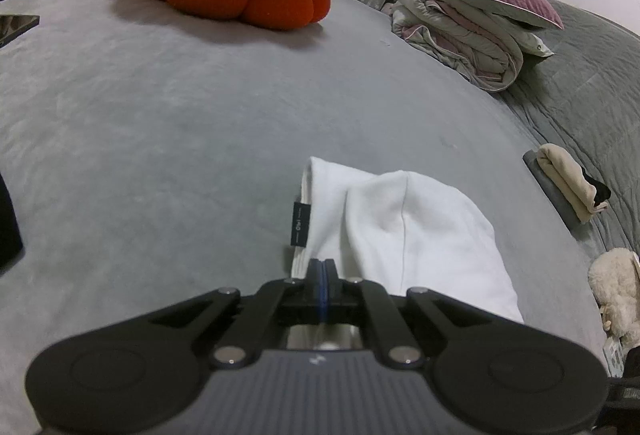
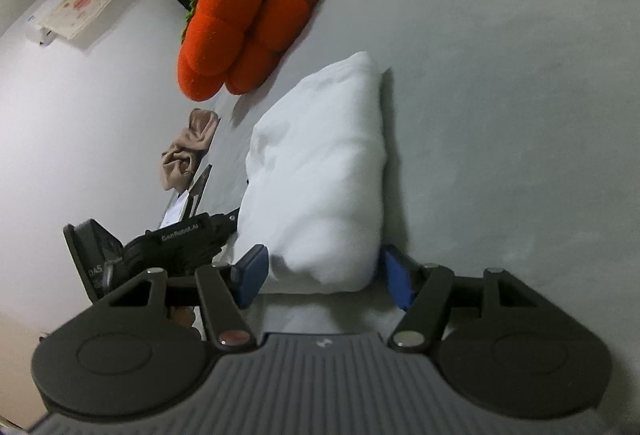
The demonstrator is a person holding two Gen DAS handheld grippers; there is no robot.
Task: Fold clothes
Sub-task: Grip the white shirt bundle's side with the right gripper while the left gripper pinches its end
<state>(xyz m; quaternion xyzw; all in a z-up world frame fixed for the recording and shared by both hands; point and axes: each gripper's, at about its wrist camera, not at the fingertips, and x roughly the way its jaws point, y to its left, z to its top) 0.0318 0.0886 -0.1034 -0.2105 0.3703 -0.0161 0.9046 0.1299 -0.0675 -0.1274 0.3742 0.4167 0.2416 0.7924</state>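
On grey bed, white garment (folded) lies lengthwise away from right tool.

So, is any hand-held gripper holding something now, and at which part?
The left hand-held gripper is shut on the white garment, at its near edge below the black label. The right hand-held gripper is open around the garment's end.
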